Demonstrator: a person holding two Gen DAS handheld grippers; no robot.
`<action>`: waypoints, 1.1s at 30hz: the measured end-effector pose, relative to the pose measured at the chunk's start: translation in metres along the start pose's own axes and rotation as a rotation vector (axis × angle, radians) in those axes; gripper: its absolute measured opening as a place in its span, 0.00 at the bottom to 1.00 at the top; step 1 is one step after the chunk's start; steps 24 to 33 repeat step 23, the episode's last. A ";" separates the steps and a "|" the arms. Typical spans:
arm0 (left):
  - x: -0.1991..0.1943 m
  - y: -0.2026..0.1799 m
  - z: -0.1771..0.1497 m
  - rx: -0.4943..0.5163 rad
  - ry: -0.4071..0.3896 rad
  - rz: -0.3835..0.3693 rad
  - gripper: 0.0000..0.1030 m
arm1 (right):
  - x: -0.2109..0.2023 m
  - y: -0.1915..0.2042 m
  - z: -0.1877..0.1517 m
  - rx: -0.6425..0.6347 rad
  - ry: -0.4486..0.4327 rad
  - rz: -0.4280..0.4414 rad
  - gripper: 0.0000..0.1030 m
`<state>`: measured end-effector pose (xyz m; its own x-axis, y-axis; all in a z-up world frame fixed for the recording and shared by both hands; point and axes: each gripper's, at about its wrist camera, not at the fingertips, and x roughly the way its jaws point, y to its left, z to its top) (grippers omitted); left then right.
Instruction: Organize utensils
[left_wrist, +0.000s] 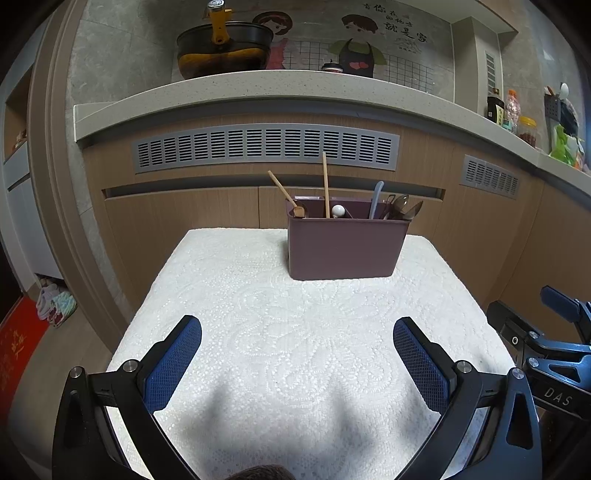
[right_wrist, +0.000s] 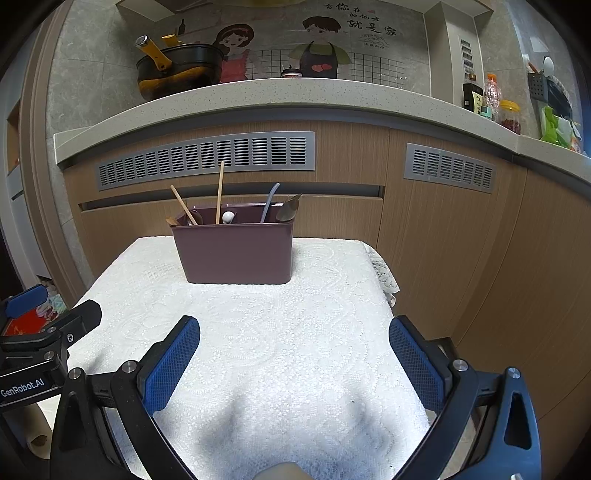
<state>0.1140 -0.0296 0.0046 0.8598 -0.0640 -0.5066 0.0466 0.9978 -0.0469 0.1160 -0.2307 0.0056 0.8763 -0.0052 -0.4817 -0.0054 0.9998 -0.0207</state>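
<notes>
A maroon utensil holder (left_wrist: 345, 248) stands at the far side of a small table covered with a white lace cloth (left_wrist: 295, 332); it also shows in the right wrist view (right_wrist: 236, 253). It holds wooden chopsticks (left_wrist: 325, 184), a wooden spoon (left_wrist: 284, 194), a white-tipped utensil (left_wrist: 338, 211), a pale blue handle (left_wrist: 376, 199) and metal spoons (left_wrist: 402, 208). My left gripper (left_wrist: 297, 334) is open and empty above the near part of the cloth. My right gripper (right_wrist: 294, 332) is open and empty, beside the left one.
Wooden cabinets with grey vents (left_wrist: 266, 147) stand behind the table under a stone counter (left_wrist: 258, 88). A black and yellow pan (left_wrist: 221, 48) sits on the counter. Bottles and jars (left_wrist: 509, 110) stand at the counter's right. Slippers (left_wrist: 55, 301) lie on the floor at left.
</notes>
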 end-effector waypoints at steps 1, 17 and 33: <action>0.000 0.000 0.000 0.000 0.001 0.000 1.00 | 0.001 0.000 0.000 -0.001 0.000 0.000 0.99; 0.001 -0.001 -0.001 0.006 0.001 0.003 1.00 | 0.000 0.000 0.000 -0.002 -0.004 0.002 0.99; 0.002 0.000 -0.003 0.004 0.005 0.010 1.00 | 0.000 0.000 0.000 -0.002 -0.001 0.000 0.99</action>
